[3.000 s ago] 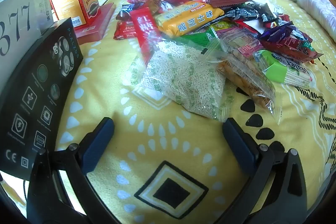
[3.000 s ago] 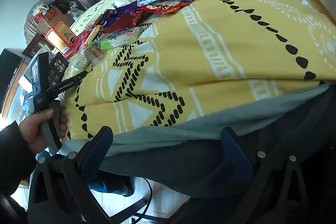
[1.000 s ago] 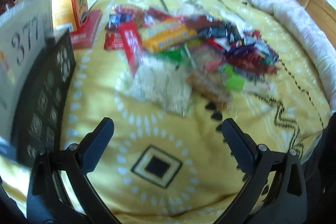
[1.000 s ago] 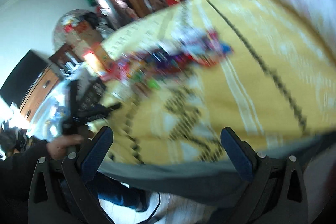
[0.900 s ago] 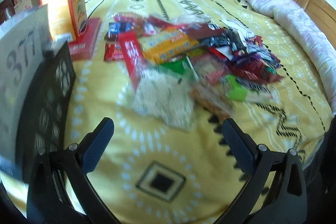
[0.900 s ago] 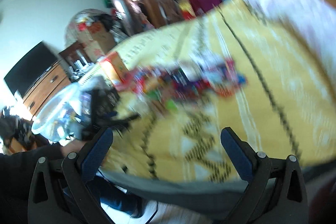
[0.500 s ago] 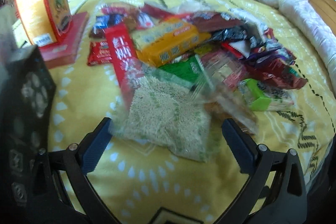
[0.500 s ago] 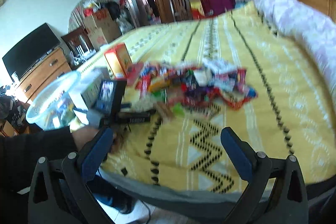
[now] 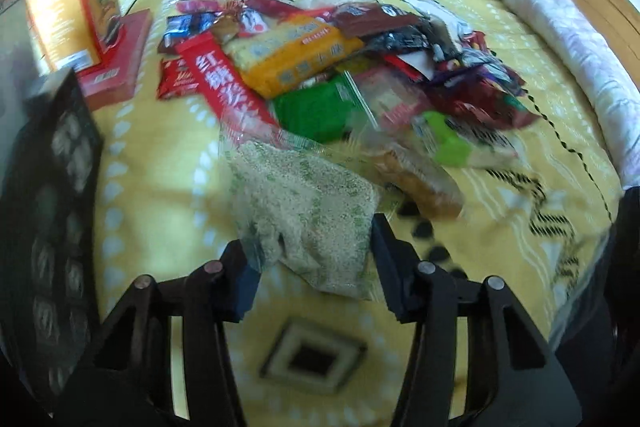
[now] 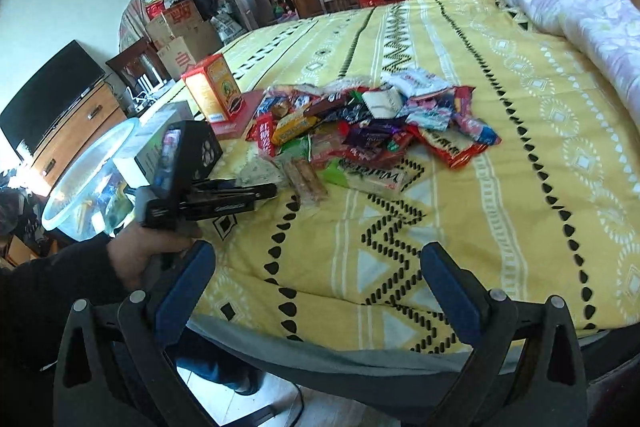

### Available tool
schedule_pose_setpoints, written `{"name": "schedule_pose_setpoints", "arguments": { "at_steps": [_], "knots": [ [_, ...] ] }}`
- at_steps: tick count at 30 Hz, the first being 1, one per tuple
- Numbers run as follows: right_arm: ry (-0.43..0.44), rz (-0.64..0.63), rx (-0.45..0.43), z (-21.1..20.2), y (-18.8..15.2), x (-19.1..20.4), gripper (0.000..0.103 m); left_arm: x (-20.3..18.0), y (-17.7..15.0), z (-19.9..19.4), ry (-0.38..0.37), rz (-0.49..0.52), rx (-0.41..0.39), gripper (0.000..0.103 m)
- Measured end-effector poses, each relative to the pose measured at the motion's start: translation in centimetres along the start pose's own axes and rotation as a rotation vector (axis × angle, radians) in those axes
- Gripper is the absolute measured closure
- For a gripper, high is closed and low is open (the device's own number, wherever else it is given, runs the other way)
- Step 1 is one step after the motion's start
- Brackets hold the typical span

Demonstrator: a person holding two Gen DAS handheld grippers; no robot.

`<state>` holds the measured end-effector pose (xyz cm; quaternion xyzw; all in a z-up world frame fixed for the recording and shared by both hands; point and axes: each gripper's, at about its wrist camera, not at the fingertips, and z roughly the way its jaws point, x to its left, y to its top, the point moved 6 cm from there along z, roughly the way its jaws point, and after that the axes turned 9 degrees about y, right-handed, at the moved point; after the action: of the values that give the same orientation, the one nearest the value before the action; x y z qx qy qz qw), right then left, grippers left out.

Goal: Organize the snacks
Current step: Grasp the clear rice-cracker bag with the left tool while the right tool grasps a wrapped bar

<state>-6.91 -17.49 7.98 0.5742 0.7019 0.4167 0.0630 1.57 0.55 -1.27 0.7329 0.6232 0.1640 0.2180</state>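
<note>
Step in hand: you are taking the first pick from the snack pile, and it is the clear sesame-snack bag.
Left gripper: your jaws have just been closing; the bag's near end lies between them, both pads against its edges, so it reads as gripped.
Right gripper: jaws spread wide, empty, over the bedspread edge, the pile well ahead.
Bag's place: directly ahead of your left fingertips, the pile's nearest item.
Next move: probably lift, checking the loose film does not slip, then carry it toward the clear tub at your left.
Change: half a second ago your left jaws stood wide, flanking the bag; now they have narrowed onto it.
</note>
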Motion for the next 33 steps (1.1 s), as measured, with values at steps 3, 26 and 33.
{"name": "schedule_pose_setpoints", "arguments": {
  "at_steps": [3,26,33],
  "knots": [
    [0.029,-0.031,0.030,2.0,0.4,0.4,0.000,-0.3,-1.2,-1.7,-0.023,-0.011,-0.014,0.052],
    [0.098,-0.386,0.462,22.5,1.9,-0.4,0.033,1.6,-3.8,-3.8,-0.056,-0.062,0.002,0.052],
    [0.083,-0.315,0.421,22.9,1.1,-1.0,0.034,1.5,-4.2,-2.7,-0.040,-0.062,0.009,0.052]
  ]
}}
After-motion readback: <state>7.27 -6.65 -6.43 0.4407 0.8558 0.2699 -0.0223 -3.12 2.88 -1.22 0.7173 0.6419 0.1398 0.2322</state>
